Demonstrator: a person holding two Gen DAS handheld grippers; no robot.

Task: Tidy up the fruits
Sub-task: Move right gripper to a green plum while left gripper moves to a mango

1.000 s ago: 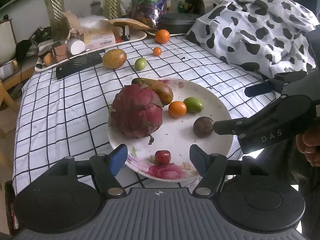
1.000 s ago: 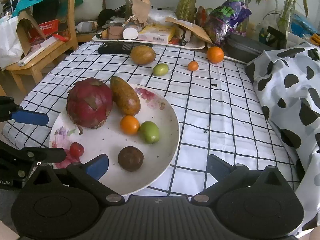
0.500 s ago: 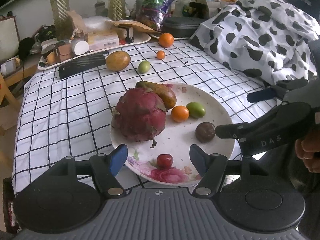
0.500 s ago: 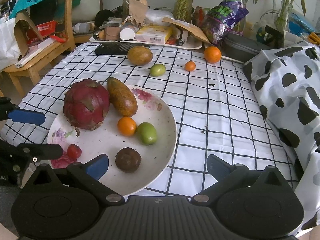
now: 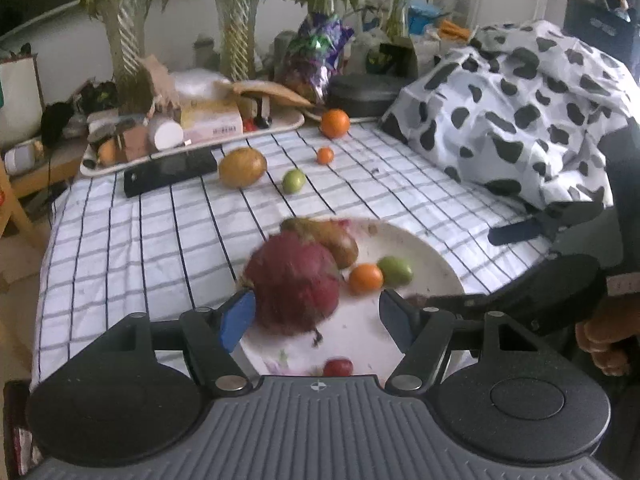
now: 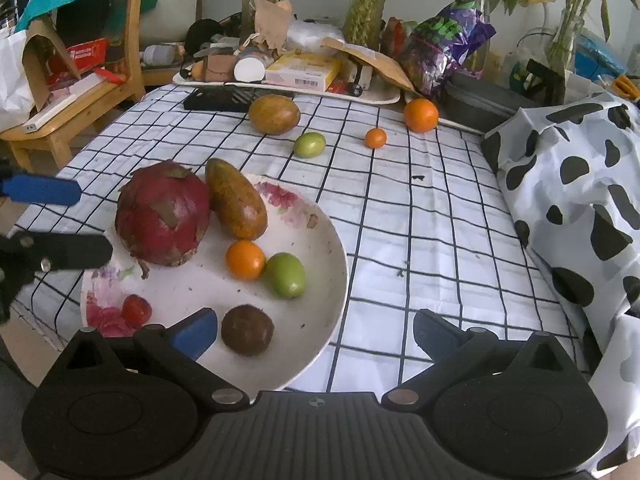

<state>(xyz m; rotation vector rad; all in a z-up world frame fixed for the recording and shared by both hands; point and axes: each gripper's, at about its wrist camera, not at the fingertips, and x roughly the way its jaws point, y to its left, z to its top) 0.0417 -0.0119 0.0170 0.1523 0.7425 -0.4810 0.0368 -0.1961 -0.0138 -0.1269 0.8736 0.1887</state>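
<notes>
Left claw: the left claw (image 5: 316,316) is held spread and empty, low over the white floral-rimmed plate (image 6: 332,280), with the large magenta dragon fruit (image 5: 294,286) between its fingers.
Right claw: the right claw (image 6: 316,334) is released, empty, at the plate's near edge.
Fruit: six pieces are seen plated; the big orange (image 6: 421,115), small orange (image 6: 375,138), green plum (image 6: 309,145) and brown round fruit (image 6: 274,114) are left on the cloth.
Risk: the round plated fruit could be knocked rolling, or the plate tipped, by a low fast pass.
Surface: a counter under a black-checked white cloth (image 6: 420,216) is shown.
Room: clutter, vases and a cow-print cover (image 6: 580,200) are visible.
</notes>
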